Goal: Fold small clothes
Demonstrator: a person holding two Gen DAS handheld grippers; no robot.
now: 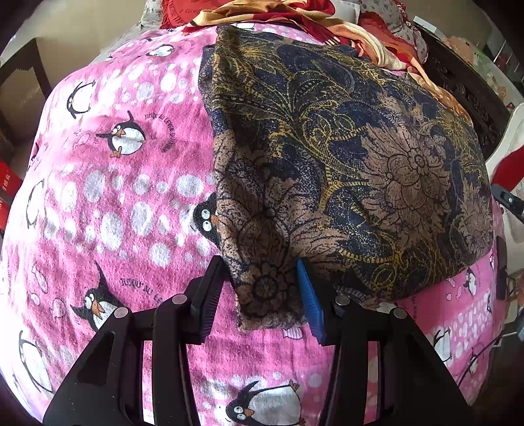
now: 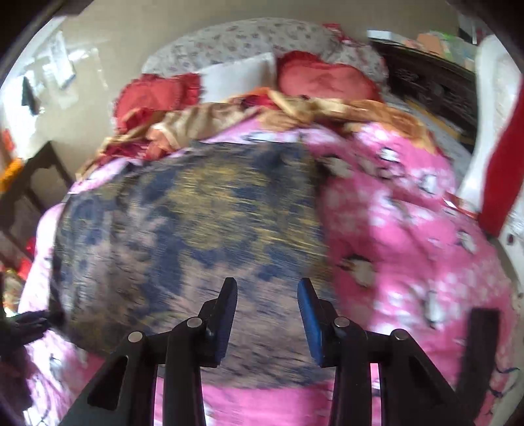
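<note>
A dark floral cloth (image 1: 344, 147) in navy, tan and gold lies spread on a pink penguin blanket (image 1: 114, 196). In the left wrist view its near corner lies flat between the fingers of my left gripper (image 1: 260, 265). The jaws stand apart on either side of that corner, and the blue pad (image 1: 309, 301) sits at the cloth's edge without pinching it. The right wrist view is motion-blurred. There my right gripper (image 2: 268, 283) hangs over the near part of the same cloth (image 2: 183, 229), jaws apart, with nothing held between them.
Crumpled red and orange fabrics (image 1: 294, 13) and red cushions (image 2: 321, 78) are heaped at the far end of the bed. Dark carved wooden furniture (image 2: 425, 78) and a white and red object (image 2: 494, 98) stand along the right side. The pink blanket (image 2: 393, 229) lies bare to the cloth's right.
</note>
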